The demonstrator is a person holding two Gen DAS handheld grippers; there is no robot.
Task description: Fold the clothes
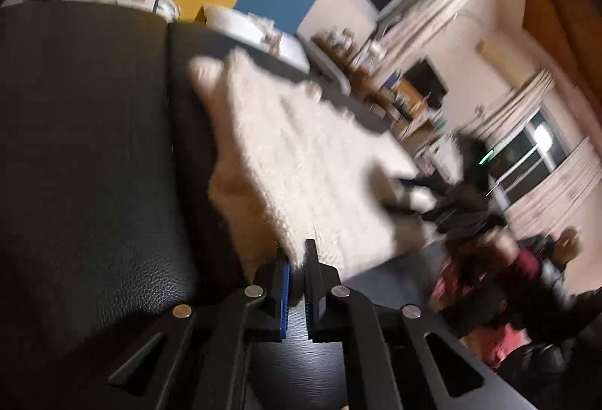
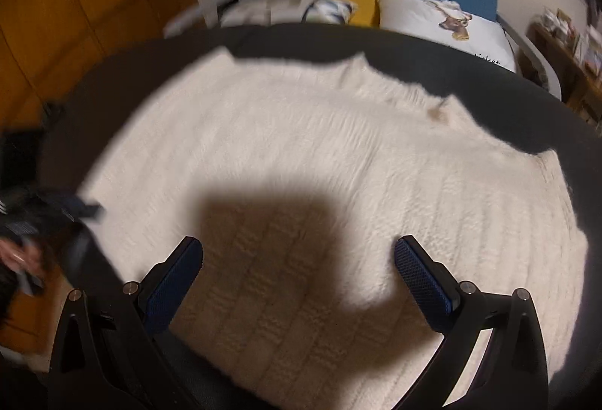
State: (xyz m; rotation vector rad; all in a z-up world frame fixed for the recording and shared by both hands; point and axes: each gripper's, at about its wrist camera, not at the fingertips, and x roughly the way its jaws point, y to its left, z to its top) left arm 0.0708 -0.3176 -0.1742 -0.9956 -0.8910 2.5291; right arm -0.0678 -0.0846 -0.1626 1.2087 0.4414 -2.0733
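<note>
The white fuzzy sweater (image 2: 320,161) is the garment being folded, and it lies spread flat over the black leather surface (image 1: 82,146), most likely so that its edges can be lifted and laid over in clean lines.

The left gripper (image 1: 297,259) has its jaws nearly together, with only a thin slit between the blue pad and the plain black finger. An edge or corner of the sweater runs right into that slit, so my reading is that the jaws are pinched on the knit there, a hold suited to carrying that edge across the body of the garment. From this pinch the sweater stretches away from the jaws, towards the far end of the black leather surface, and the bare leather lies on the blue-pad side of the gripper.

The right gripper (image 2: 297,259) stands wide open, both blue pads clearly apart and nothing held between them. It hovers tilted down over the near part of the sweater, whose knit fills the space beneath and between the fingers, and casts a dark shadow on the ribbing just ahead of them. Whether the pads touch the fabric cannot be told. That stance looks like readiness to take a second hold.

Beyond the far edge of the sweater, a white printed pillow (image 2: 451,30) rests past the leather's rim.
</note>
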